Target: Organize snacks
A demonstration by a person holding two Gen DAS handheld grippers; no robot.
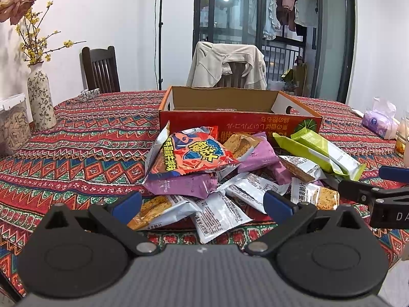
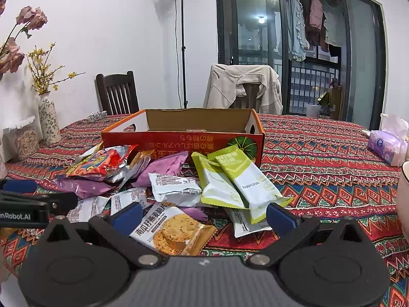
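Note:
A pile of snack packets lies on the patterned tablecloth in front of an open red cardboard box (image 1: 237,124) (image 2: 184,140). On top of the pile sits a red chip bag (image 1: 194,153) (image 2: 102,163), with purple packets (image 1: 258,153) (image 2: 166,166), two green bars (image 1: 319,151) (image 2: 230,176) and white cracker packets (image 1: 219,215) (image 2: 173,227) around it. My left gripper (image 1: 203,206) hangs open over the near edge of the pile, holding nothing. My right gripper (image 2: 203,216) is open above a white cracker packet and the green bars, also holding nothing. Each gripper shows at the edge of the other's view.
A flowered vase (image 1: 41,97) (image 2: 48,120) and a clear container (image 1: 12,125) stand at the left. A tissue pack (image 1: 381,122) (image 2: 388,145) lies at the right, with a glass (image 1: 401,138) nearby. Two chairs (image 1: 101,69) (image 2: 244,89) stand behind the table, one draped with a jacket.

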